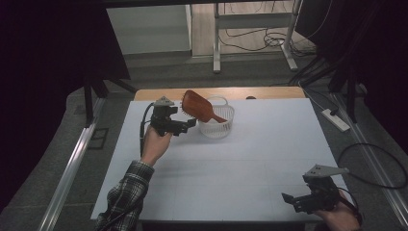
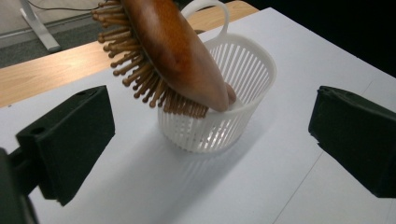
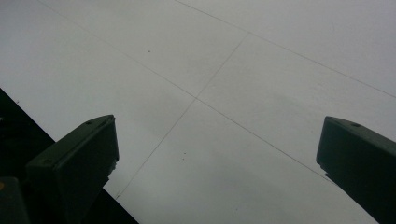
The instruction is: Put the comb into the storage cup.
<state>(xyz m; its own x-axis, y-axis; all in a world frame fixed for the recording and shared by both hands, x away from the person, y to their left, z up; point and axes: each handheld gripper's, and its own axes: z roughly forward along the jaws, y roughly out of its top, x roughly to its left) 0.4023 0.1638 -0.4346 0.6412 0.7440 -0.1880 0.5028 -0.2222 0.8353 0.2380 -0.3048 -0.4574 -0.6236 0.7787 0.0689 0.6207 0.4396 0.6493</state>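
The left gripper [image 2: 212, 140] has its jaws spread wide and grasps nothing; in the left gripper view they frame the white basket [image 2: 243, 74], which stands between and beyond them on the white table [image 2: 303, 46]. That close view shows what the high view cannot: the wooden hairbrush [image 2: 173, 51] leans in the basket with its handle end down inside, its wooden bristles facing down toward the near rim, and its head jutting out over the rim. It also shows the basket's slatted wall and loop handle at the far side.

The high view gives the layout instead: the basket [image 1: 217, 121] sits near the far edge of the table [image 1: 269, 144], the hairbrush [image 1: 198, 107] tilts up and leftward out of it, and the left gripper [image 1: 188, 126] hovers just beside it, held by a raised hand [image 1: 155, 144] on a plaid-sleeved forearm.

The right gripper [image 3: 215, 154] also has its jaws released and wide apart, with bare table surface between them. In the high view the right gripper [image 1: 296, 201] sits low at the near right corner, well apart from the basket.
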